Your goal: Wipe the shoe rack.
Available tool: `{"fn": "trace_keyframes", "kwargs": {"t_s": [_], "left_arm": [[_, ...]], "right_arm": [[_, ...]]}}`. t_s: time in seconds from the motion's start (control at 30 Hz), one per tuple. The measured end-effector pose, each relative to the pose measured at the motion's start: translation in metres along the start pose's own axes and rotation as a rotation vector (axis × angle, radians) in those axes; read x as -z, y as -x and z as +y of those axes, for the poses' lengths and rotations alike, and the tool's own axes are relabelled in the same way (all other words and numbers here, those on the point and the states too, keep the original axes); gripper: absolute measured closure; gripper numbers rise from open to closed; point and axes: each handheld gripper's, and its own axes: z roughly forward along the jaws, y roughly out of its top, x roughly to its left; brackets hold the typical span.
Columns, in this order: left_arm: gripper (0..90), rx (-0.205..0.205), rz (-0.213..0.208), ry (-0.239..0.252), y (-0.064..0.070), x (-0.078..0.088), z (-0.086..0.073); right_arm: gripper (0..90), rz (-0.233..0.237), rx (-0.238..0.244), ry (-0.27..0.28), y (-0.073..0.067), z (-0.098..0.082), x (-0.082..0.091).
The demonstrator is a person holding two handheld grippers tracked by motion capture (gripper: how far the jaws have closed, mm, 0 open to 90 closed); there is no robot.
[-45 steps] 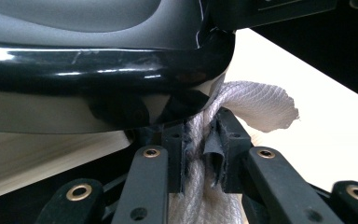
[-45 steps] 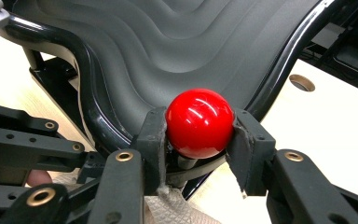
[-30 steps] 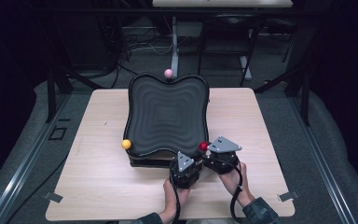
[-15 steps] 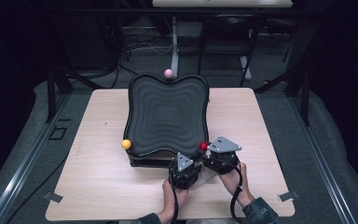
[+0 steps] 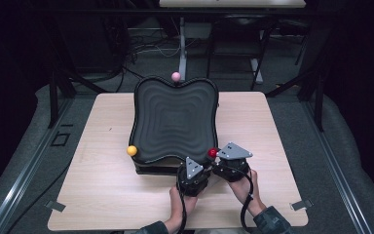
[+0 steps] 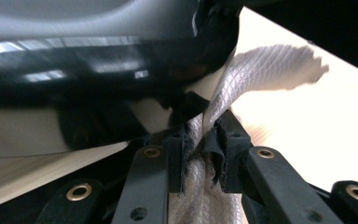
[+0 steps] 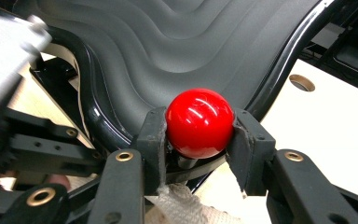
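We see right gripper (image 7: 199, 135) clamped on red ball (image 7: 199, 122) at tray (image 7: 177, 56) corner; left gripper (image 6: 200, 154) pinches grey cloth (image 6: 265, 70) under tray edge.

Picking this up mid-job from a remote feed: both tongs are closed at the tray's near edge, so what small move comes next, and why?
Probably ease the red ball up a little. The right tongs clamp it at the black ridged tray's near corner, while the left tongs pinch a pale mesh cloth running under that edge; lifting should free it.

Your grey cloth (image 6: 242, 88) runs under the black tray (image 6: 98, 56), its far end hidden. The left gripper (image 7: 9, 51) is a blur. The red ball's (image 7: 200, 122) stem is mostly covered.
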Motion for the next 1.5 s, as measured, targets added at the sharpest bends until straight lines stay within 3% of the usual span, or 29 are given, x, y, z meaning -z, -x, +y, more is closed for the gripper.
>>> {"fn": "trace_keyframes", "kwargs": {"t_s": [0.13,0.17,0.43,0.8,1.0,1.07,1.2,1.5], "left_arm": [[74.7,-0.001,-0.010,-0.049,-0.003,-0.008,-0.006],[74.7,0.016,-0.017,-0.067,-0.005,-0.011,-0.009],[76.2,-0.003,-0.051,-0.083,-0.013,-0.002,-0.011],[76.5,-0.036,-0.099,-0.145,-0.041,0.052,-0.012],[76.3,-0.055,-0.106,-0.172,-0.059,0.095,-0.011],[76.3,-0.045,-0.123,-0.193,-0.069,0.108,-0.014],[76.2,-0.015,-0.115,-0.197,-0.084,0.131,-0.020],[76.1,-0.038,-0.058,-0.226,-0.109,0.156,-0.024]], "right_arm": [[59.9,0.001,-0.001,0.000,0.000,0.000,0.000],[59.9,0.001,-0.001,0.000,0.000,0.000,0.000],[59.9,0.002,0.001,0.001,0.000,0.000,0.000],[59.9,0.001,0.005,0.000,0.000,0.000,0.000],[59.9,0.001,0.008,-0.001,0.001,0.000,0.000],[59.9,0.000,0.009,-0.001,0.000,0.000,0.000],[59.9,-0.001,0.014,-0.004,0.000,0.000,0.000],[59.9,-0.013,0.011,-0.008,0.006,-0.001,0.000]]}}
